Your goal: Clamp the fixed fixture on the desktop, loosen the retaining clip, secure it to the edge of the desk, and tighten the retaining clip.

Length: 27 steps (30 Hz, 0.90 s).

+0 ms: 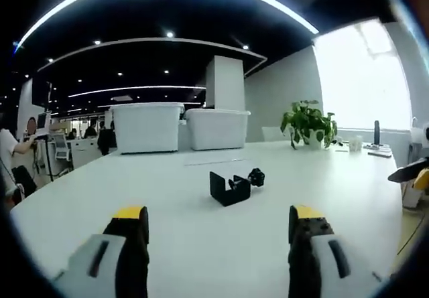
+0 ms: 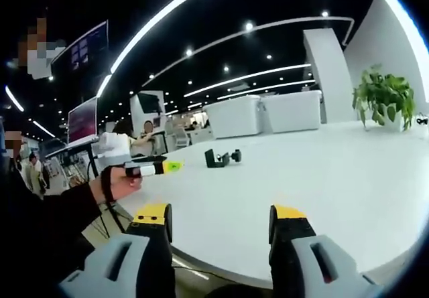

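clamp untouched, both tools short of it

the small black u-shaped metal clamp fixture point(image 1: 230, 188) sits on the broad white table point(image 1: 201, 244), well in from every edge. its black round tightening knob point(image 1: 256, 176) sticks out to one side and rests on the tabletop. in the right gripper view the same clamp point(image 2: 216, 158) looks small, out toward the table's middle.

left hand-held gripper point(image 1: 218, 234): grey jaws with yellow tips, spread wide, nothing between them. it hovers over the table, pointed at the clamp but well apart from it. from the right gripper view it is held in a person's hand point(image 2: 119, 181) out past the table's near rim.

right hand-held gripper point(image 2: 219, 226): jaws also spread, empty, just at the table rim.

background: two large white plastic bins point(image 1: 179, 126) and a green potted plant point(image 1: 309, 122) at the far side.

risks, as i judge them:
- the clamp is light and loose on a smooth top; a one-sided touch could skid or spin it away.
- gripping by the knob rather than the body would leave the screw unable to turn.
- it has to travel a fair way to the edge; a weak pinch could drop it off the side.
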Motion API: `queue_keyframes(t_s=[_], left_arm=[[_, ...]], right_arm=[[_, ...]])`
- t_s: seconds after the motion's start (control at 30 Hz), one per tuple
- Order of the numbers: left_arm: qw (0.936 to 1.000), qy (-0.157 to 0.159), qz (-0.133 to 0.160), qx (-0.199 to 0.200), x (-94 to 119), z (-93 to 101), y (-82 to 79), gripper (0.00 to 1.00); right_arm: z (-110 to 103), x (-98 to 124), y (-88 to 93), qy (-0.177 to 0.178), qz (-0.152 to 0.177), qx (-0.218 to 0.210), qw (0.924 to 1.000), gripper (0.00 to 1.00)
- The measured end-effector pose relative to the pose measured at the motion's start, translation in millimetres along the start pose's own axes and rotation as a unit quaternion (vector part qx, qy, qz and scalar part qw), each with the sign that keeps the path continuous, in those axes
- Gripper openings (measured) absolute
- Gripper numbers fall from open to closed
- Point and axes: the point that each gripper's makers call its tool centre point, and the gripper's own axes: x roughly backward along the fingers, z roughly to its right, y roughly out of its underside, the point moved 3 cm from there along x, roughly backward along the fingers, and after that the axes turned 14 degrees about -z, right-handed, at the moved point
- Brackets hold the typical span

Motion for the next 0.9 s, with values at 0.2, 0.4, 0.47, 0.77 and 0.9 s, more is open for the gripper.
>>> queue_keyframes(t_s=[0.2,0.4,0.47,0.77,0.9], left_arm=[[1.0000,-0.002,0.002,0.002,-14,-3.9,-5.6,0.83],[0.9996,-0.015,-0.018,0.017,-28,-12.4,2.5,0.81],[0.9995,-0.018,-0.011,0.022,-28,-14.0,0.2,0.81],[0.9993,-0.027,-0.018,0.021,-44,-18.5,-2.0,0.81],[0.9992,-0.028,-0.024,0.014,-52,-18.3,-2.2,0.80]], right_arm=[[2,0,1.9,0.002,-0.003,-0.002,1.0000,0.55],[5,4,1.1,0.004,0.001,-0.004,1.0000,0.55],[7,3,2.0,0.003,0.001,-0.006,1.0000,0.55],[9,3,5.1,0.004,-0.003,-0.007,1.0000,0.55],[9,9,2.6,0.008,0.001,-0.005,1.0000,0.55]])
